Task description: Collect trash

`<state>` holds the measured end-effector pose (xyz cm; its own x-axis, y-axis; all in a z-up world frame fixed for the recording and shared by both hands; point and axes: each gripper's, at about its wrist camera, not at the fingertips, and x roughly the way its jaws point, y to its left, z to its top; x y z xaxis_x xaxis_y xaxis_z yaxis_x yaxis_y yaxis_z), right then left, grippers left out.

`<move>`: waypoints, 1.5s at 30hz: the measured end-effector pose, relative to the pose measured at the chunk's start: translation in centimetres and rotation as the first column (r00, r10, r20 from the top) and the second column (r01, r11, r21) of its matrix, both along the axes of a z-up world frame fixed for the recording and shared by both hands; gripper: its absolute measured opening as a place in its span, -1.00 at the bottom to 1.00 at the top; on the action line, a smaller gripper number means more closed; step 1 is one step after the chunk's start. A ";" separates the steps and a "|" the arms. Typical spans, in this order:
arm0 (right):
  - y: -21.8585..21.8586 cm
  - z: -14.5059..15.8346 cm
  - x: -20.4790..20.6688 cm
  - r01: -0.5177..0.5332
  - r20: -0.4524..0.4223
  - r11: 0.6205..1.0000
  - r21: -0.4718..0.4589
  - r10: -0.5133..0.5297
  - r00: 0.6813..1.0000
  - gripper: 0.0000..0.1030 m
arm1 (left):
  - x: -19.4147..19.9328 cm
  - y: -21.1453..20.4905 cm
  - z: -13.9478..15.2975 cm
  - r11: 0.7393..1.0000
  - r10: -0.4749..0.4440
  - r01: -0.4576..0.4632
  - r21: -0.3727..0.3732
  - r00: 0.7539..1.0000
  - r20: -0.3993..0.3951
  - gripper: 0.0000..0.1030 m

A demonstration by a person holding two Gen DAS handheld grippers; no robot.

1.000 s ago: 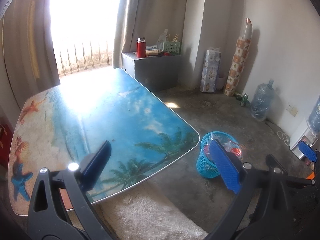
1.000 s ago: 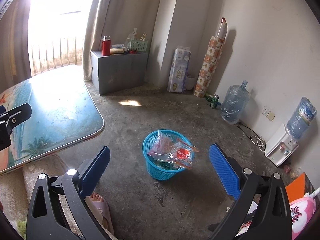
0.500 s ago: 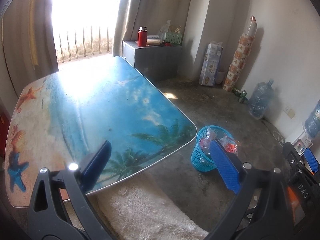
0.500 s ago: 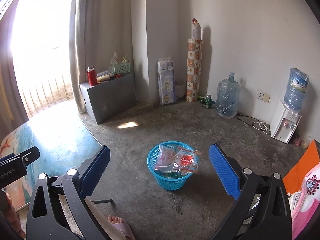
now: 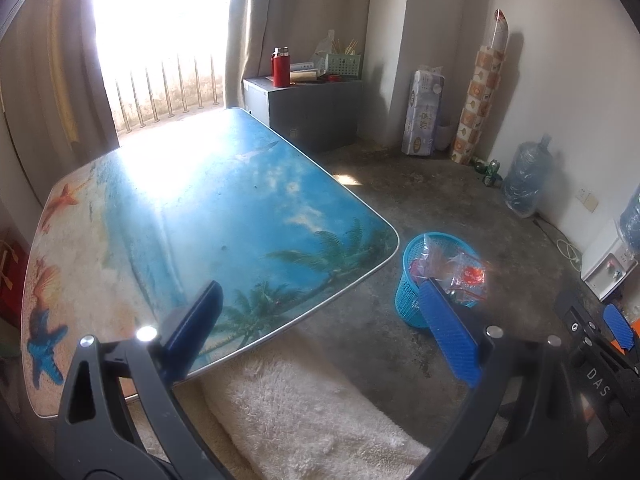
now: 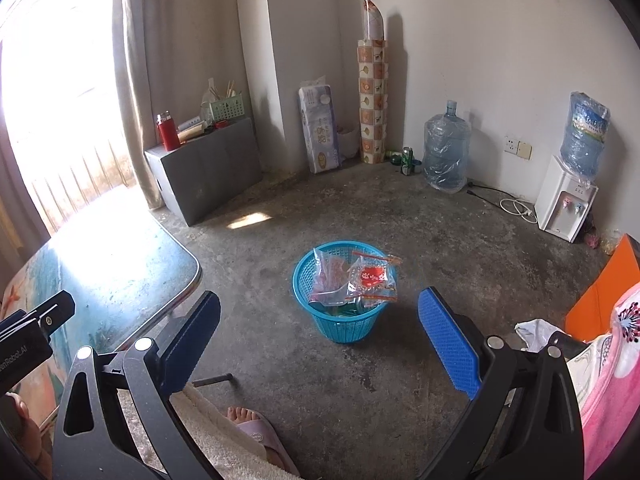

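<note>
While overflowing, crinkled clear wrappers [image 6: 354, 278] (red-printed) fill blue basket [image 6: 340, 322].

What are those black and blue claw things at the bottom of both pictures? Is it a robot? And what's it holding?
It is not a robot by itself. A person holds one grabbing tool in each hand, and each tool has a small camera looking forward between its two jaws. So you get two pictures: one from the left gripper and one from the right gripper. The round, bendy look comes from the wide camera lens.

Both sets of jaws stand wide open with nothing between them, so nothing is held.

The left picture looks over a low table with a beach and palm tree print; I see nothing lying on it. On the grey concrete floor beside it stands a round blue plastic basket with clear plastic wrappers sticking out of it. That is the collected trash. The person's foot in a pale slipper shows at the bottom of the right picture.
</note>
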<state>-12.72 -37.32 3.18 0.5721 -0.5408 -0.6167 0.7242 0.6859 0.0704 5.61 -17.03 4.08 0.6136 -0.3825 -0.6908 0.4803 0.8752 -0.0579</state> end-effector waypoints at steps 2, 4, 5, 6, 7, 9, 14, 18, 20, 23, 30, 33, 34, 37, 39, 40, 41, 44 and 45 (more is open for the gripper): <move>0.1 -0.4 -0.2 0.007 -0.008 1.000 0.006 -0.007 1.000 0.87 | 0.0 -0.2 -0.3 1.000 -0.007 0.007 0.022 1.000 0.002 0.83; 0.1 -0.8 -0.3 0.015 -0.016 1.000 0.027 -0.015 1.000 0.87 | 0.0 -0.3 -0.7 0.999 -0.010 0.011 0.042 1.000 -0.005 0.83; 0.1 -1.0 -0.4 0.020 -0.019 0.999 0.039 -0.019 1.000 0.87 | 0.1 -0.3 -0.9 0.999 -0.009 0.010 0.047 1.000 -0.013 0.83; 0.1 -1.2 -0.4 0.024 -0.023 0.999 0.048 -0.023 0.999 0.87 | 0.1 -0.2 -1.1 0.999 -0.006 0.007 0.050 1.000 -0.021 0.83; 0.1 -1.4 -0.4 0.027 -0.027 0.998 0.054 -0.025 0.999 0.87 | 0.2 -0.1 -1.3 0.999 0.000 0.001 0.049 1.000 -0.028 0.83; 0.2 -1.7 -0.3 0.030 -0.043 0.998 0.053 -0.028 0.999 0.87 | 0.4 0.0 -1.5 0.999 0.007 -0.005 0.047 0.999 -0.041 0.83; 0.5 -2.3 0.2 0.030 -0.084 0.998 0.053 -0.026 0.996 0.87 | 0.5 -0.1 -2.1 0.997 0.003 0.001 0.071 0.999 -0.049 0.83; 0.4 -2.4 0.3 0.038 -0.093 0.998 0.052 -0.033 0.995 0.87 | 0.4 -0.5 -2.5 0.996 -0.014 0.018 0.087 0.998 -0.055 0.83; 0.2 -2.4 0.3 0.045 -0.097 0.997 0.055 -0.040 0.995 0.87 | 0.4 -0.6 -2.7 0.995 -0.018 0.024 0.093 0.998 -0.064 0.83; -0.1 -2.5 0.3 0.054 -0.099 0.996 0.065 -0.048 0.994 0.87 | 0.3 -0.9 -2.6 0.995 -0.027 0.033 0.098 0.998 -0.065 0.83; -0.6 -2.9 0.4 0.065 -0.124 0.995 0.076 -0.055 0.991 0.87 | 0.0 -1.1 -2.5 0.994 -0.044 0.050 0.096 0.997 -0.064 0.83; -0.7 -2.9 0.4 0.072 -0.123 0.994 0.077 -0.063 0.990 0.87 | -0.1 -1.3 -2.4 0.994 -0.050 0.056 0.090 0.996 -0.067 0.83; -0.7 -2.8 0.3 0.074 -0.122 0.994 0.077 -0.064 0.990 0.87 | -0.1 -1.3 -2.3 0.994 -0.053 0.059 0.090 0.996 -0.068 0.83; -0.7 -2.9 0.2 0.077 -0.122 0.994 0.080 -0.067 0.990 0.87 | -0.3 -1.5 -2.2 0.994 -0.061 0.066 0.091 0.996 -0.063 0.83; -0.8 -2.9 0.3 0.076 -0.125 0.994 0.082 -0.065 0.990 0.87 | -0.4 -1.5 -2.2 0.993 -0.065 0.071 0.092 0.996 -0.062 0.83; -0.8 -2.8 0.3 0.075 -0.127 0.994 0.083 -0.064 0.990 0.87 | -0.4 -1.5 -2.2 0.993 -0.067 0.072 0.092 0.996 -0.061 0.83; -0.7 -2.9 0.4 0.075 -0.127 0.994 0.084 -0.064 0.990 0.87 | -0.4 -1.5 -2.2 0.993 -0.068 0.074 0.092 0.996 -0.061 0.83; -0.7 -2.9 0.4 0.072 -0.127 0.994 0.085 -0.061 0.990 0.87 | -0.4 -1.5 -2.2 0.993 -0.065 0.071 0.093 0.996 -0.063 0.84; -0.7 -2.9 0.4 0.071 -0.128 0.994 0.085 -0.059 0.990 0.87 | -0.4 -1.5 -2.2 0.993 -0.063 0.069 0.093 0.996 -0.064 0.83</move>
